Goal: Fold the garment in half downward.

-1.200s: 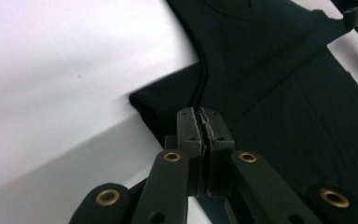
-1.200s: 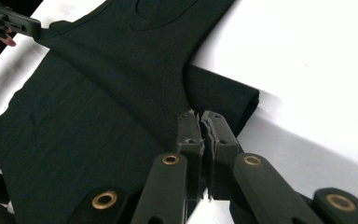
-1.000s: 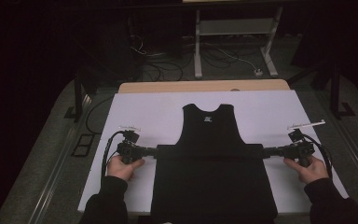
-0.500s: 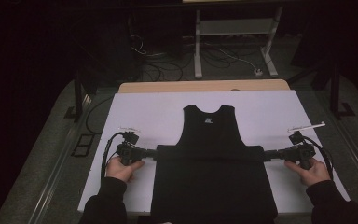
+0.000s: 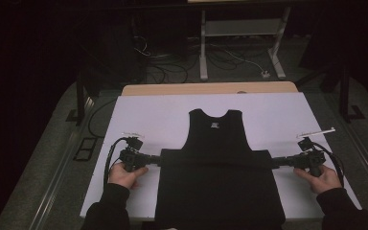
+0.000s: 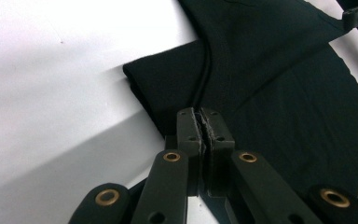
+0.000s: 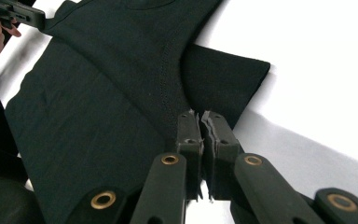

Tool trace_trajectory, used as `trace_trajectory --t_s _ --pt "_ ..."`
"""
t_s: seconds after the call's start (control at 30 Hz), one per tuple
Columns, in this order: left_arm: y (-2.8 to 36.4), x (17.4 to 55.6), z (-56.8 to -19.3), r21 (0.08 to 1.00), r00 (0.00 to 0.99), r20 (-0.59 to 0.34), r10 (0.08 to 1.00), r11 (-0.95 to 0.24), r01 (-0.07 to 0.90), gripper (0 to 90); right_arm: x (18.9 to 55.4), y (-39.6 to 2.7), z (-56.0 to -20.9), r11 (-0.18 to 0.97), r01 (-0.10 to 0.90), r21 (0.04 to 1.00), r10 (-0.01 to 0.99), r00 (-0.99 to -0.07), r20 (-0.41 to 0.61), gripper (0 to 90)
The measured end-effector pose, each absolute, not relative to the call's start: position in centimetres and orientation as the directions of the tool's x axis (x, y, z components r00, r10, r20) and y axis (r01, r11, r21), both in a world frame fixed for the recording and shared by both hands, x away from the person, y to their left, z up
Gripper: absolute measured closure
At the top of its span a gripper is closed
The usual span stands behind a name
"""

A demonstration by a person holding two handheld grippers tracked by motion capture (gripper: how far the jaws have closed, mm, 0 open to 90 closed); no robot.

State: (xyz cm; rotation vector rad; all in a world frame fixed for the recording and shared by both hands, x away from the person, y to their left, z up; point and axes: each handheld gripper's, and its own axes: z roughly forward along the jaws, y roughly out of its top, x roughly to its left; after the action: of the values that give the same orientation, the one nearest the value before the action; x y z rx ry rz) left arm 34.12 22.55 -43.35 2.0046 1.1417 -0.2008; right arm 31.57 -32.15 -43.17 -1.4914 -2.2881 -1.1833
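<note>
A black sleeveless shirt [image 5: 218,182] lies flat on the white sheet [image 5: 153,115], neck toward the far side, with its wider lower part reaching the near edge. My left gripper [image 5: 157,159] is shut on the shirt's left side edge, and the pads [image 6: 191,126] meet over the black fabric [image 6: 270,93]. At the opposite side edge my right gripper [image 5: 274,163] is shut the same way, its jaws pressed together on the cloth [image 7: 98,93]. A hand holds each gripper level, pointing inward. The fabric between them lies fairly taut.
The white sheet covers a wooden table whose bare far edge [image 5: 196,88] shows behind. Beyond it, cables and a metal frame [image 5: 239,48] stand on the dark floor. White surface shows on both sides of the shirt.
</note>
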Motion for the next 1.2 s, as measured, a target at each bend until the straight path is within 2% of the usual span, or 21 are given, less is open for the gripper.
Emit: trace_trajectory --t_s 0.43,0.57,0.7,0.9,1.03,1.2 --pt "22.2 34.1 -43.9 0.541 0.573 -0.492 0.655 -0.285 0.791 84.4 31.4 -32.2 -43.5 0.178 0.852 0.492 0.709 -0.458 0.536 81.0" --pt "22.1 34.0 -44.1 0.552 0.573 -0.475 0.668 -0.281 0.785 73.8 31.4 -32.8 -43.5 0.146 0.857 0.494 0.728 -0.432 0.533 75.4" --pt "21.8 33.8 -43.7 0.574 0.593 -0.428 0.681 -0.302 0.761 59.6 31.3 -33.0 -43.3 0.127 0.841 0.526 0.738 -0.435 0.516 65.0" --pt "21.0 33.2 -43.3 0.602 0.628 -0.266 0.731 -0.384 0.701 39.7 31.3 -32.9 -43.2 0.140 0.816 0.561 0.759 -0.452 0.468 43.2" --pt "21.1 33.3 -43.0 0.614 0.620 -0.275 0.735 -0.362 0.701 32.6 31.3 -33.0 -42.8 0.135 0.792 0.595 0.758 -0.469 0.453 29.1" --pt "21.3 33.6 -42.6 0.631 0.626 -0.277 0.729 -0.353 0.691 26.0 31.3 -33.0 -42.3 0.134 0.774 0.619 0.773 -0.473 0.423 16.2"
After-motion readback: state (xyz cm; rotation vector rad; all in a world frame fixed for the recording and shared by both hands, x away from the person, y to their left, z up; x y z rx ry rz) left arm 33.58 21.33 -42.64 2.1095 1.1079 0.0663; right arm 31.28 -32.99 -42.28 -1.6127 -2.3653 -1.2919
